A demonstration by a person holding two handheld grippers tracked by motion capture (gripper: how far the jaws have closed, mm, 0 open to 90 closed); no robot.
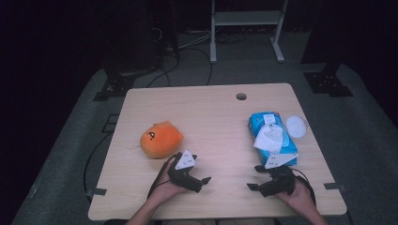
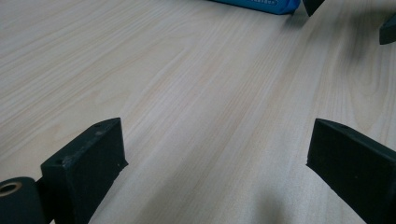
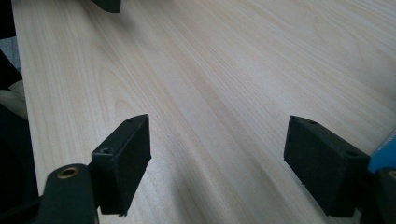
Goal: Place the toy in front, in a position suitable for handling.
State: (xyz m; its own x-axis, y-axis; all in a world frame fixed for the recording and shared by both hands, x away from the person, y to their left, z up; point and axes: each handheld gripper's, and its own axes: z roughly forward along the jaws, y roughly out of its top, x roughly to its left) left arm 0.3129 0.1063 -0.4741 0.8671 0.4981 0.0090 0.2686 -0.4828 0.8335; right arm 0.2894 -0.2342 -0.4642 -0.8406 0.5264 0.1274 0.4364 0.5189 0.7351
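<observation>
An orange plush toy (image 1: 159,139) lies on the left half of the wooden table (image 1: 211,117). On the right half lies a blue pack of wipes (image 1: 274,140) with a white sheet (image 1: 270,137) pulled up from its top. My left gripper (image 1: 201,169) rests near the front edge, just right of the plush, pointing toward the right gripper. Its jaws stand open over bare wood (image 2: 217,158). My right gripper (image 1: 254,177) sits just in front of the pack, pointing left. Its jaws are also open with nothing between them (image 3: 219,154). A corner of the blue pack (image 3: 385,154) shows beside its right jaw.
A white round lid (image 1: 296,126) lies just right of the pack. A cable hole (image 1: 241,96) sits near the table's far edge. Beyond the table the grey floor holds cables and a white rack's legs (image 1: 213,42). Bare wood lies between the two grippers.
</observation>
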